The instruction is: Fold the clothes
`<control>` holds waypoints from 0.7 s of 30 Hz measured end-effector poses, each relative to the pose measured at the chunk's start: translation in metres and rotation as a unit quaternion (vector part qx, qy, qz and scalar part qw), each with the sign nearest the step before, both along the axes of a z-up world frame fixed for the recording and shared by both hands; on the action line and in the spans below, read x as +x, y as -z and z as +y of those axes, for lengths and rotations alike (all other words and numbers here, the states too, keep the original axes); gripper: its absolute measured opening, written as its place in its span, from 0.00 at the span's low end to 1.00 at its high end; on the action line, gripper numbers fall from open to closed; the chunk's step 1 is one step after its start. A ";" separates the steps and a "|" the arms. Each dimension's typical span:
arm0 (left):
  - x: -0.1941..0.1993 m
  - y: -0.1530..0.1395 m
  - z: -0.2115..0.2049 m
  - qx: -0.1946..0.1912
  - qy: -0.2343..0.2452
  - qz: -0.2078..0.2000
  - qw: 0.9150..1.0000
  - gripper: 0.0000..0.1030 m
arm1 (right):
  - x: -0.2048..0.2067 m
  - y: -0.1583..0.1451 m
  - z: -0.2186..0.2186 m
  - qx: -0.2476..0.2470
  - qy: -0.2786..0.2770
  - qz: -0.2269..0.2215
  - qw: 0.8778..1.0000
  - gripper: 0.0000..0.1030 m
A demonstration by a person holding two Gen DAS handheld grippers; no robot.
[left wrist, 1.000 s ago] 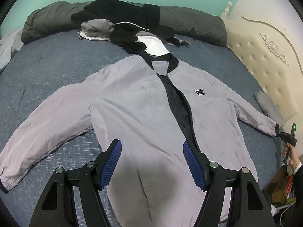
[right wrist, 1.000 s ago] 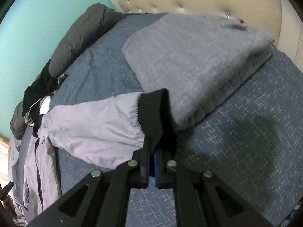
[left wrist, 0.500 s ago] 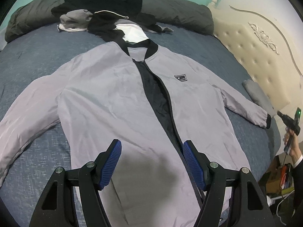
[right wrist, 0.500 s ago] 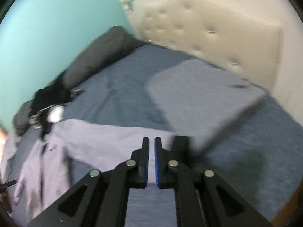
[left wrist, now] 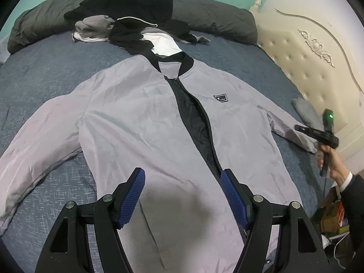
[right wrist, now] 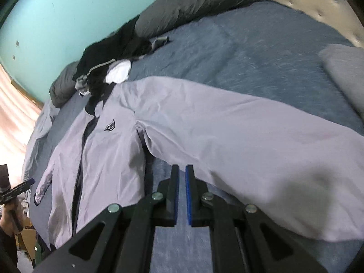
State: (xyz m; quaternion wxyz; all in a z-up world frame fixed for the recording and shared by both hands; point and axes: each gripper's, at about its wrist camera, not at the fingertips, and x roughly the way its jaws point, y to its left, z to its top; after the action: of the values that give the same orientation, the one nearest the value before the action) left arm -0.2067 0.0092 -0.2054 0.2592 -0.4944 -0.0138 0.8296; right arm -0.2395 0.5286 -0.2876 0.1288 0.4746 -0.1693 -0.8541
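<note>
The grey jacket (left wrist: 145, 118) is spread flat on the bed (left wrist: 45, 68), front up, sleeves laid out to both sides. The spreading step seems finished. The left tool (left wrist: 182, 198) is held open above the hem; the right tool (right wrist: 182, 195) is closed, empty. Next, a sleeve cuff should be gripped and folded inward.

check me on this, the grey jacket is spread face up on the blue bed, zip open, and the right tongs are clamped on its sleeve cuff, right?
One thing is off: the right tongs are shut but hold nothing. The right wrist view shows their pads closed above the bedspread, beside the sleeve, not on its cuff. The rest stands: the grey jacket lies face up on the blue bed, zip open.
</note>
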 end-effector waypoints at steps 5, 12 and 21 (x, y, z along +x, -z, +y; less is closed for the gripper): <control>-0.002 0.009 -0.004 -0.005 0.006 -0.006 1.000 0.71 | -0.033 0.018 -0.021 0.034 -0.003 -0.026 0.999 0.05; -0.011 0.025 -0.009 -0.004 0.002 -0.019 1.000 0.71 | -0.061 0.060 -0.026 0.063 0.006 -0.100 0.993 0.05; -0.016 0.031 -0.002 0.004 0.008 -0.024 1.000 0.72 | -0.059 0.029 -0.028 0.032 -0.002 -0.037 0.999 0.05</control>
State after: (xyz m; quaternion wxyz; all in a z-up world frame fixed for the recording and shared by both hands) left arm -0.2230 0.0070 -0.2360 0.2672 -0.5133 -0.0197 0.8153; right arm -0.2981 0.5010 -0.3167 0.1090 0.5105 -0.1454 -0.8404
